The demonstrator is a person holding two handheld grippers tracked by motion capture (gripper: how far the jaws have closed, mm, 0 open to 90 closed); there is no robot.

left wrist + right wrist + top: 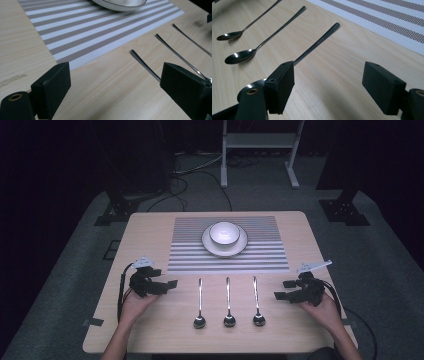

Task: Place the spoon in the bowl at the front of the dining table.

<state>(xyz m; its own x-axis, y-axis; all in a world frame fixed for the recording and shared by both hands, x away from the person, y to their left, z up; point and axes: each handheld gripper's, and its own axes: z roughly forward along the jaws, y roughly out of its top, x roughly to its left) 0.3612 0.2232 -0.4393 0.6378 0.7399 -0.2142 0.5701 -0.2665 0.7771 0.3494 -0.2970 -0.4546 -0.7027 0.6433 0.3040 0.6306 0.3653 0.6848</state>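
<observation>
Two grippers flank the setting. Your left gripper (167,285) rests by the mat's (190,260) corner, jaws wide and empty. Three spoons (228,297) lie parallel, bowls toward you, likely so handles are easy to grasp. Your right gripper (282,290) mirrors it, jaws wide, empty, facing the spoons.

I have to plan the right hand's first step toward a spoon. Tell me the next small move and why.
Probably ease the right gripper a little toward the nearest spoon and line its jaws across the handle. The jaws stand wide open with nothing between them, and in the right gripper view that spoon's handle lies ahead and to the left of the gap, not inside it.
</observation>
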